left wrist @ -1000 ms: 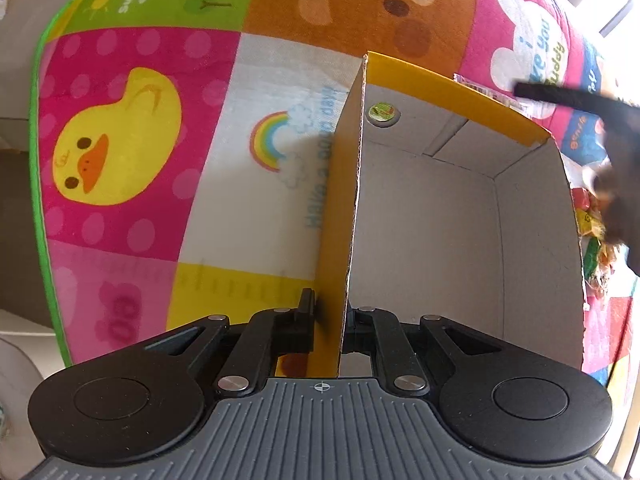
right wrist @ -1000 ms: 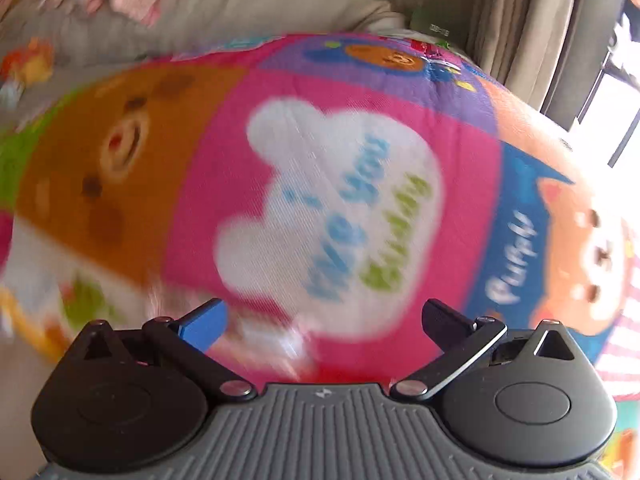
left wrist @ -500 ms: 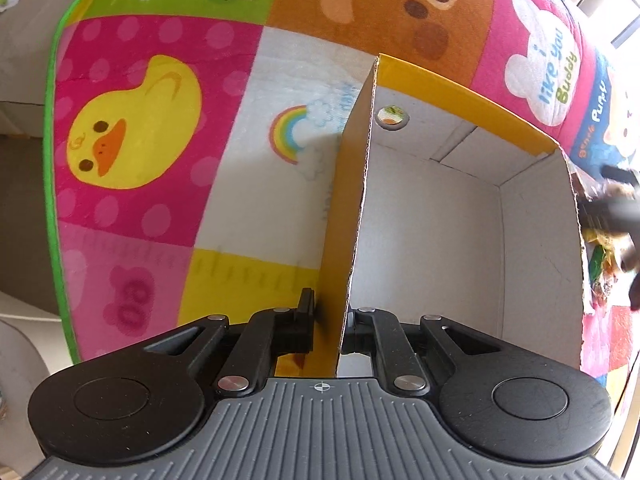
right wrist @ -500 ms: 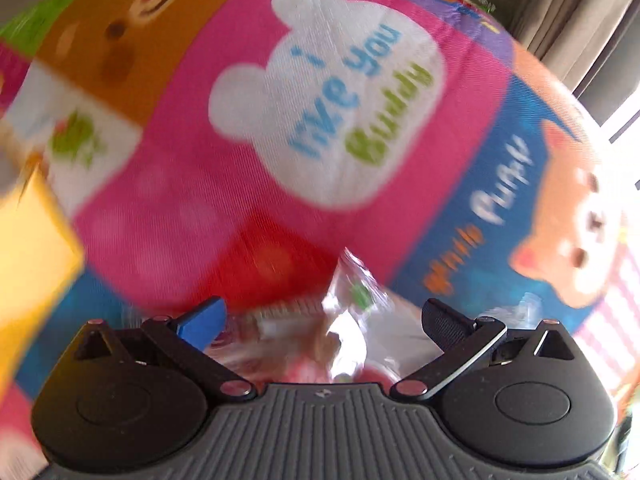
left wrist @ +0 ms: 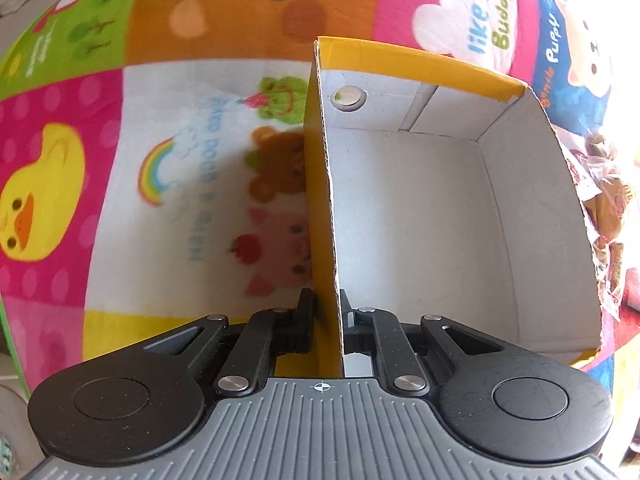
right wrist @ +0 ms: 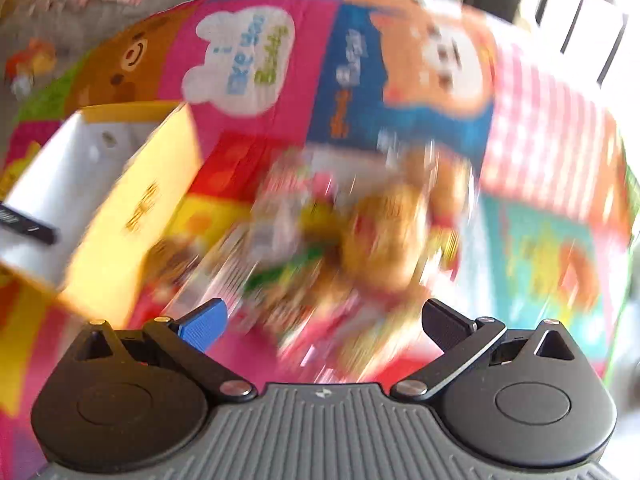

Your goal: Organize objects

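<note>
Left gripper [left wrist: 326,322] still pinches the yellow box [left wrist: 400,208] wall and has dragged it across the play mat [left wrist: 180,208] toward the snack packets [right wrist: 352,236], now just beside it, while right gripper [right wrist: 322,322], fingers wide and empty, swings over them, likely to grab.

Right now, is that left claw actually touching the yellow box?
Touching. The left wrist view shows the left gripper shut on the yellow box's side wall, one finger outside and one inside, with no gap.
</note>
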{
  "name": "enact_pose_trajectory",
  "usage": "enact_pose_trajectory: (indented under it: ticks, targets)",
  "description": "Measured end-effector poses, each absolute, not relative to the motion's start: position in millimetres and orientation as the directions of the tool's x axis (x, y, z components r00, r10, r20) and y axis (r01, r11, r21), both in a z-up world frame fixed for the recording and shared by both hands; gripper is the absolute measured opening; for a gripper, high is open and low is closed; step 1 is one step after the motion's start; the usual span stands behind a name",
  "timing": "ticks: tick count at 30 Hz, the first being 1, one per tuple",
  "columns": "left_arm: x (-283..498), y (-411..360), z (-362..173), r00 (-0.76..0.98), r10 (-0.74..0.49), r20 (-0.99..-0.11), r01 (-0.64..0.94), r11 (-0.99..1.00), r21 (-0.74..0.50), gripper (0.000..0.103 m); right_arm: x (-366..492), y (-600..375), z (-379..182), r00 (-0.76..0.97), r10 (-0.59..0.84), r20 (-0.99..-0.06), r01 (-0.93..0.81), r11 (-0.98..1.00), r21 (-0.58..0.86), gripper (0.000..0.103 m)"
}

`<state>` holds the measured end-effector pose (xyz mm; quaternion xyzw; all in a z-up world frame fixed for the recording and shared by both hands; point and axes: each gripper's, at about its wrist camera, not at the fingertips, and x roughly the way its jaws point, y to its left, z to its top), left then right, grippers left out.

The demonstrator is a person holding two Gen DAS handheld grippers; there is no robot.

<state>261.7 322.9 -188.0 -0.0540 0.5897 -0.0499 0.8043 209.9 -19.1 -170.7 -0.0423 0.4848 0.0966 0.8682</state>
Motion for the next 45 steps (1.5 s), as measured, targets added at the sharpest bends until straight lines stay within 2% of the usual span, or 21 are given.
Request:
enact_pose_trajectory:
  ticks: [4,6,8,17,24,30,35,45]
  targets:
    - [259.0,321.2,-187.8,0.285,-0.116,-0.951,-0.049,0.99,-0.135,0.01,157.6,-10.8,-208.9,0.418,0.173,-0.892,-0.155,0.981,0.118,0.103]
    - [255.6,319.7,-187.9,0.294,-0.104,-0.95,-0.062,0.99,-0.128,0.01,143.8,0.5,-214.5,0.456,0.139,-0.879,-0.183,0.981,0.061,0.103]
    - [250.6,319.2,-187.6,0.294,-0.091,-0.952,-0.079,0.99,-0.119,0.01,142.4,6.4,-217.2,0.462,0.111,-0.88,-0.193,0.981,0.023,0.103]
    - [239.6,316.2,-186.2,0.304,-0.063,-0.95,-0.146,0.983,-0.112,0.011,161.9,11.6,-216.8,0.386,0.072,-0.92,-0.14,0.99,0.019,0.103]
    - [239.5,316.7,-187.7,0.319,-0.063,-0.946,-0.116,0.988,-0.105,0.01,154.7,12.1,-217.7,0.429,0.067,-0.901,-0.135,0.991,0.009,0.103]
    - [238.8,321.5,-187.5,0.324,-0.098,-0.941,-0.098,0.986,-0.136,0.01,171.0,11.9,-214.4,0.348,0.066,-0.935,-0.124,0.992,0.024,0.103]
    - [245.8,327.3,-186.5,0.292,-0.133,-0.947,-0.091,0.982,-0.166,0.011,175.8,-1.1,-192.2,0.315,0.159,-0.936,0.048,0.982,0.183,0.103]
    - [257.7,335.2,-190.9,0.287,-0.21,-0.935,0.002,0.976,-0.219,0.013,138.5,54.0,-118.9,0.438,0.09,-0.894,0.052,0.991,0.126,0.103]
